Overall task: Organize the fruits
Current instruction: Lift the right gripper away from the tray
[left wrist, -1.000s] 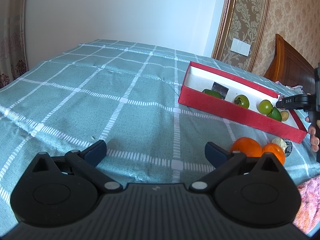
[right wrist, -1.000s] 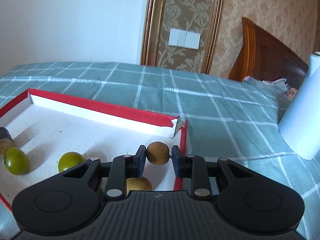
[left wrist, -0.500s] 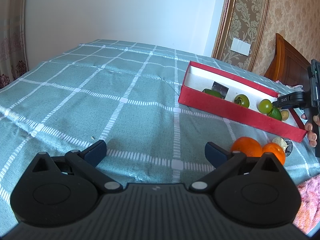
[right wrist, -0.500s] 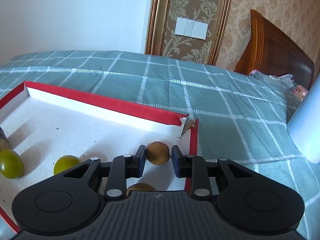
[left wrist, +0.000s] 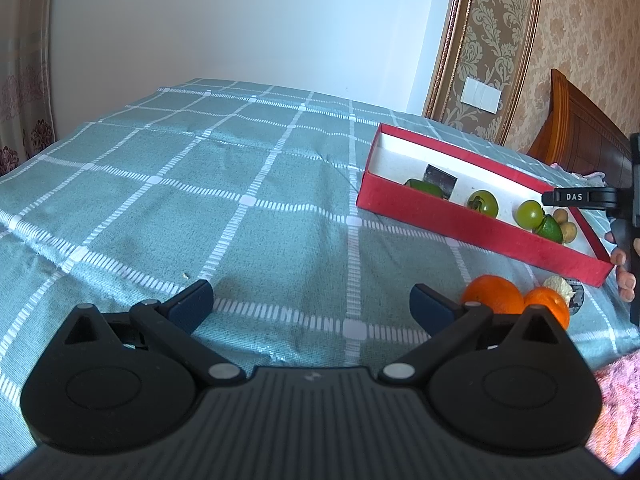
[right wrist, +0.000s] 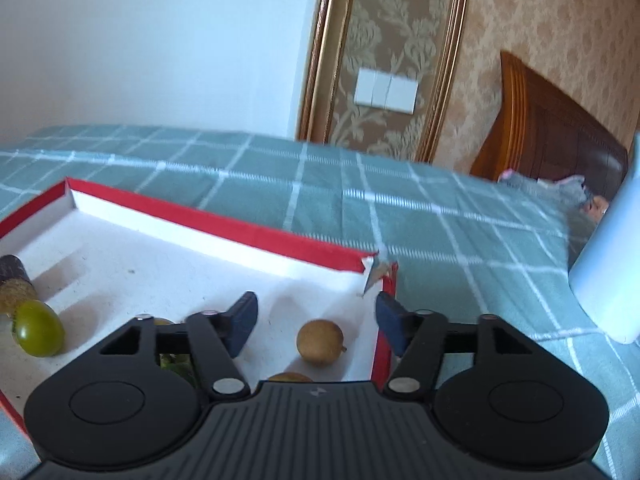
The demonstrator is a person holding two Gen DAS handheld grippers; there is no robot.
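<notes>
A red box (left wrist: 472, 222) with a white inside lies on the checked bedspread and holds several green fruits (left wrist: 484, 203) and small brown ones. In the right wrist view a small brown round fruit (right wrist: 320, 342) rests on the floor of the box (right wrist: 280, 238) near its right corner. My right gripper (right wrist: 316, 318) hangs over it, its jaws opening, the pads clear of the fruit. A second brown fruit (right wrist: 289, 377) peeks out below it. My left gripper (left wrist: 310, 306) is open and empty above the bedspread. Two oranges (left wrist: 493, 294) lie just right of it.
A green fruit (right wrist: 39, 328) and a dark cork-like object (right wrist: 12, 280) lie at the box's left. A pale cylinder (right wrist: 608, 272) stands at the right edge. A wooden headboard (right wrist: 552, 136) and a pink cloth (left wrist: 616, 400) are nearby. A hand (left wrist: 624, 276) holds the right gripper.
My right gripper was shut on the small brown fruit; its jaws have spread and the fruit now lies loose on the box floor. The left gripper has stayed still.
</notes>
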